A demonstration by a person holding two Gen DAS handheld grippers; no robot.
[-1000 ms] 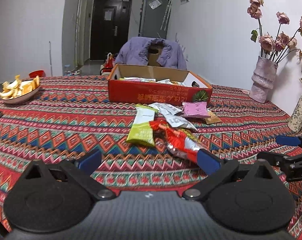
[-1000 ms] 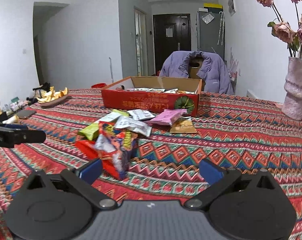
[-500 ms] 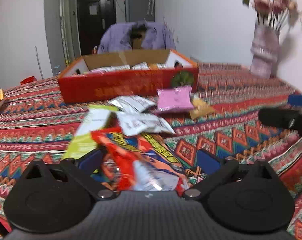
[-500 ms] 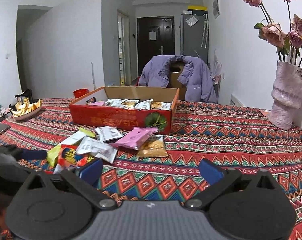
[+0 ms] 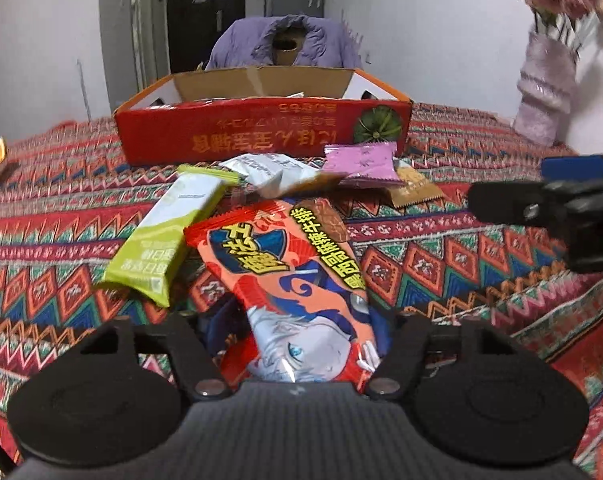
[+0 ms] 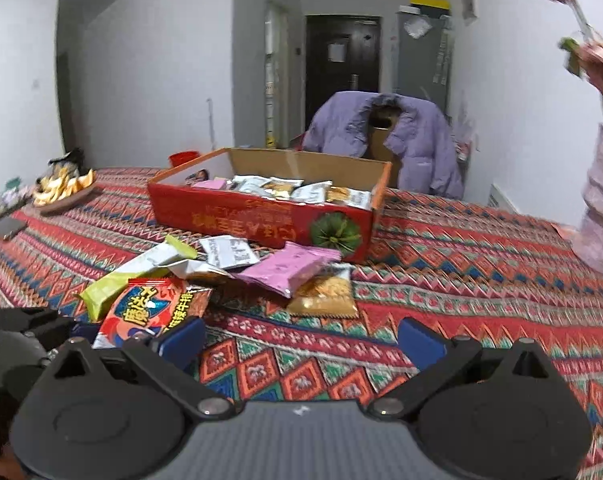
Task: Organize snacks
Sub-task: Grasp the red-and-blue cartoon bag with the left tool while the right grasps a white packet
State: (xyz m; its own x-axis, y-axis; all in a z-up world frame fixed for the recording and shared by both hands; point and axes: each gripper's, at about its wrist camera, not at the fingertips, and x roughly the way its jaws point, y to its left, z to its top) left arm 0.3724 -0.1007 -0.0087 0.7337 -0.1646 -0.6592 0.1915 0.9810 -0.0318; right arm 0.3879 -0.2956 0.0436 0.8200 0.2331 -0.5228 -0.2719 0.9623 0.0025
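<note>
A red snack packet (image 5: 285, 276) with a cartoon figure lies lengthwise between the jaws of my left gripper (image 5: 301, 332). The jaws are closing and its edges sit against the pads. The same red packet (image 6: 149, 312) appears at the left of the right wrist view. Beyond it lie a green packet (image 5: 161, 236), a white packet (image 5: 269, 172), a pink packet (image 5: 359, 162) and a gold packet (image 5: 413, 192). Behind them stands an open red cardboard box (image 5: 261, 136) holding several packets. My right gripper (image 6: 301, 340) hovers open over bare tablecloth, right of the pile.
A patterned cloth covers the table (image 6: 461, 280). A pale vase with flowers (image 5: 545, 92) stands at the right. A dish of orange peel (image 6: 61, 188) and a phone (image 6: 5, 228) lie at the far left. A chair with a purple jacket (image 6: 385, 136) stands behind the box.
My left gripper came forward and down over the red packet, and its jaws narrowed around it. My right gripper shifted sideways, away from the pile, still open.
</note>
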